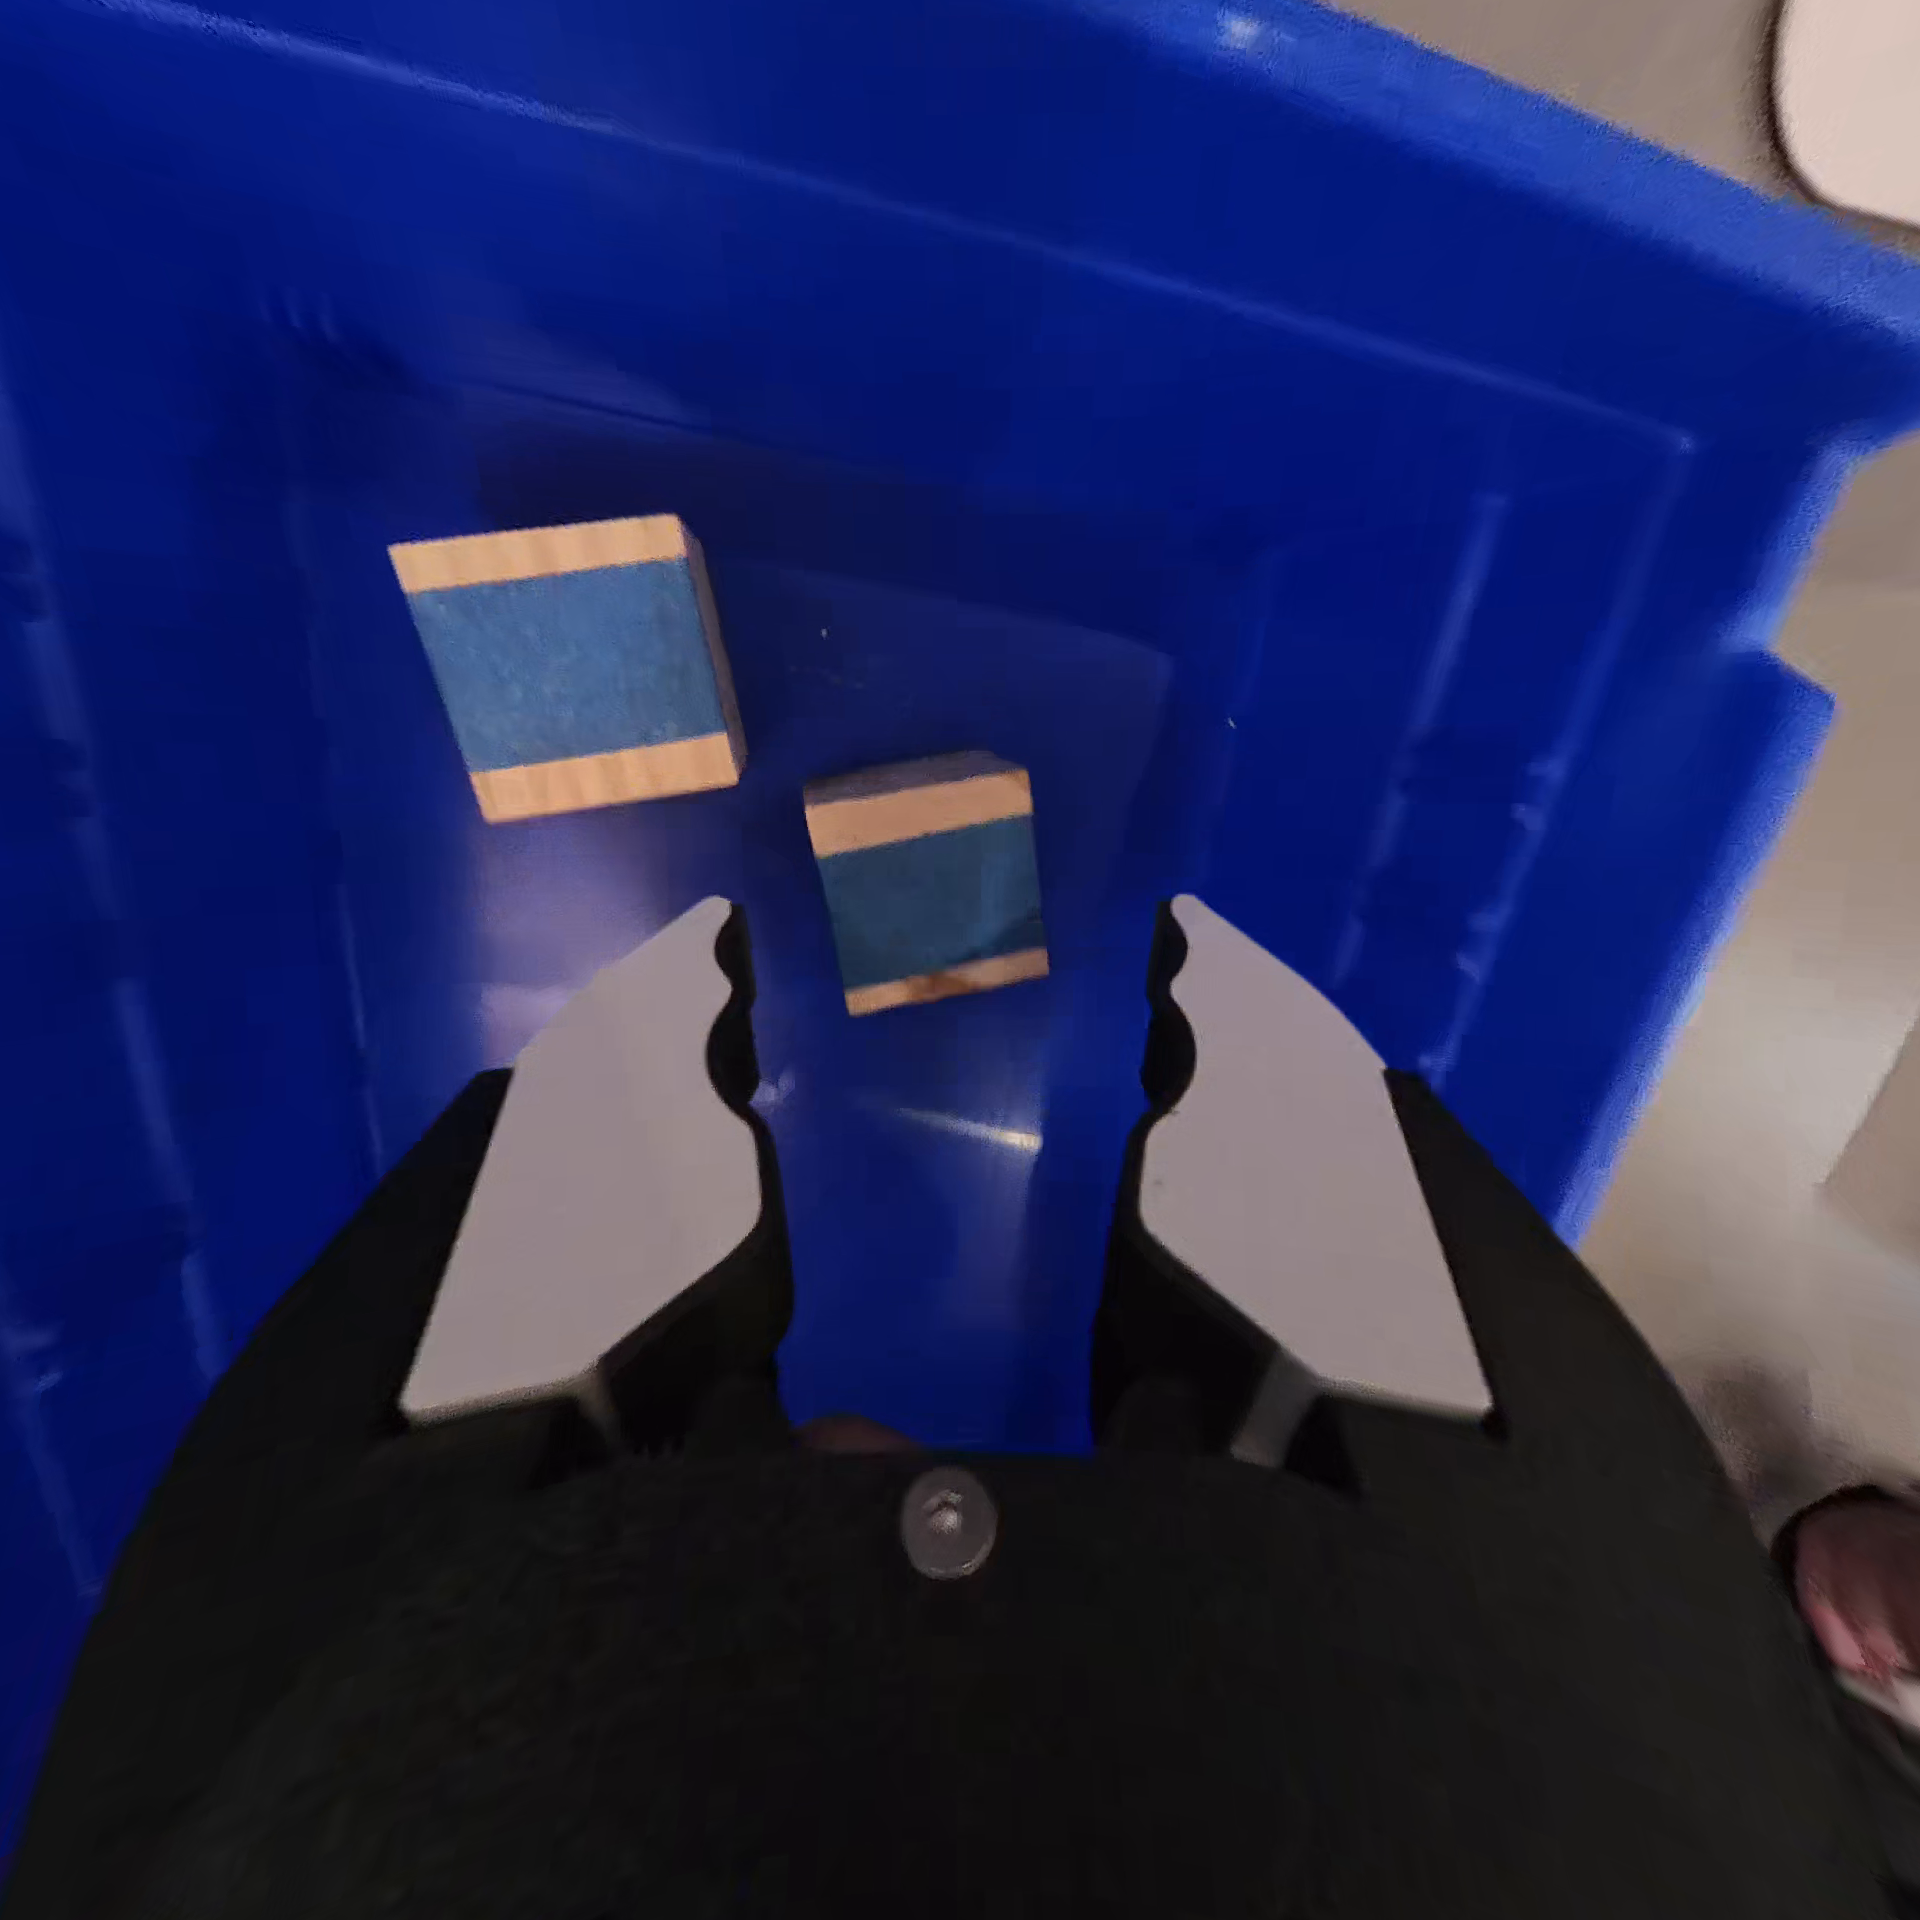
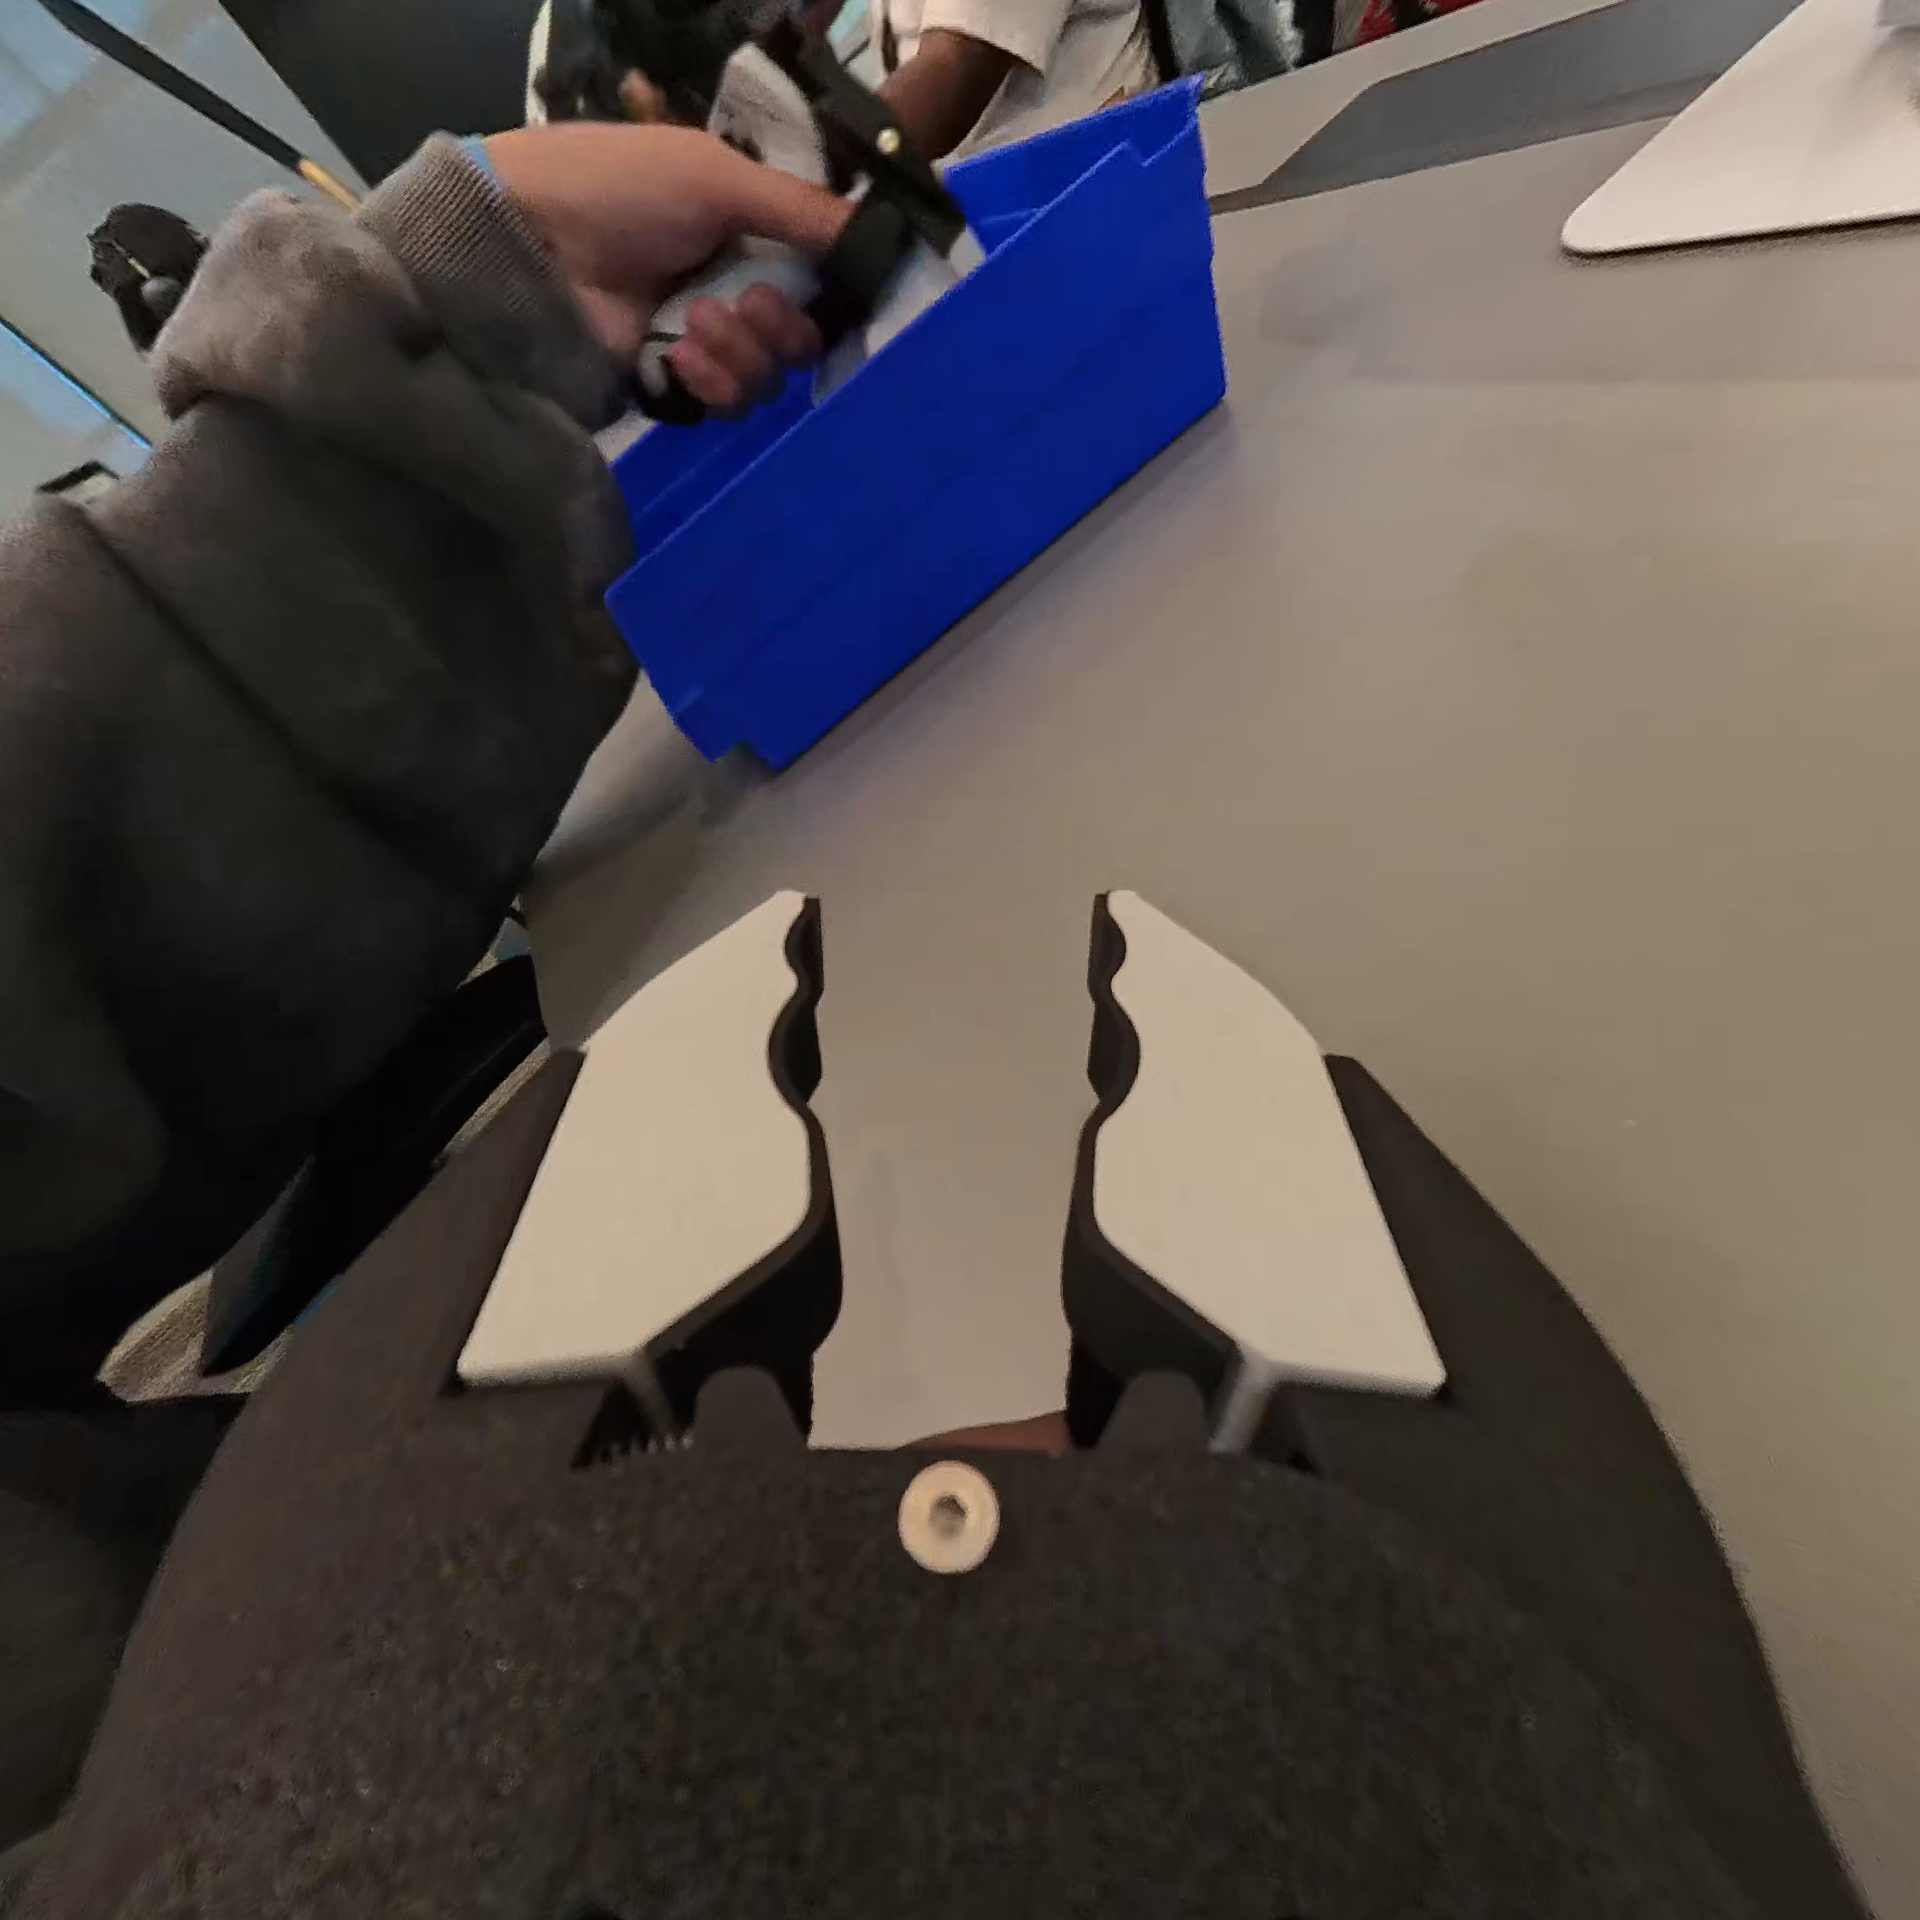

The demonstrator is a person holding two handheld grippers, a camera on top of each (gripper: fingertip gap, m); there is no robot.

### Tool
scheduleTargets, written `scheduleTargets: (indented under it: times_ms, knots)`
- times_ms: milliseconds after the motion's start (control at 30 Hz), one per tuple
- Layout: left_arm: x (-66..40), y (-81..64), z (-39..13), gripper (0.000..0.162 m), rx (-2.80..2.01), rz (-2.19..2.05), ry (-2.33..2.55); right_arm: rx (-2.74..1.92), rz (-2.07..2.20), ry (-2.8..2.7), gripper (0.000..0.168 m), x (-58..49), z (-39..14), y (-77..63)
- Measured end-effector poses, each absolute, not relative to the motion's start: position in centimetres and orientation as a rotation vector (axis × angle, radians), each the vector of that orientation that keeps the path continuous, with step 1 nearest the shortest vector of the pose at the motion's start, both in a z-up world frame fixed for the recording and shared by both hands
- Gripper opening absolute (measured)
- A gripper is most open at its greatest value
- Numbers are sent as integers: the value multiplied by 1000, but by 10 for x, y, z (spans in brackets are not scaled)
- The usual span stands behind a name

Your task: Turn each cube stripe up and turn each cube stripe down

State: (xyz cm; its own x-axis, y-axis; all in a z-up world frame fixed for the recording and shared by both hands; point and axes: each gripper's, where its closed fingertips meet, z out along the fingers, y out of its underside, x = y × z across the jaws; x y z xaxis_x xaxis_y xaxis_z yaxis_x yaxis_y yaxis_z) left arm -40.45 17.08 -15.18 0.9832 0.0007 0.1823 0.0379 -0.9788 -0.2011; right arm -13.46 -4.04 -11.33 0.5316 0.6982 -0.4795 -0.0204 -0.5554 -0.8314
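Two wooden cubes lie on the floor of a blue bin point(image 1: 1351, 343). The larger-looking cube point(image 1: 566, 665) is at the left, its blue stripe facing up. The smaller-looking cube point(image 1: 930, 883) is just right of it, its blue stripe also facing me. My left gripper point(image 1: 951, 914) is open and empty, inside the bin, its tips either side of the nearer cube's lower edge and above it. My right gripper point(image 2: 956, 914) is open and empty over the grey table point(image 2: 1455, 727), well short of the bin point(image 2: 935, 499). The cubes are hidden in the right wrist view.
In the right wrist view a hand in a grey sleeve point(image 2: 312, 623) holds the left gripper's handle point(image 2: 862, 208) over the bin. A white monitor base point(image 2: 1766, 145) stands at the far right of the table. People stand behind the table.
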Motion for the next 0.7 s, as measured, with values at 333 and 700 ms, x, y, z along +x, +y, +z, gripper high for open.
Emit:
scheduleTargets:
  times_ms: [333, 700]
  knots:
    - [-420, 178, -171, 45, -3027, 49, -3, -1977, 1091, -660, 49, -152, -122, -58]
    - [-353, 145, -37, 45, -2354, -909, 158, -1946, 1100, -503, 48, -116, -106, -28]
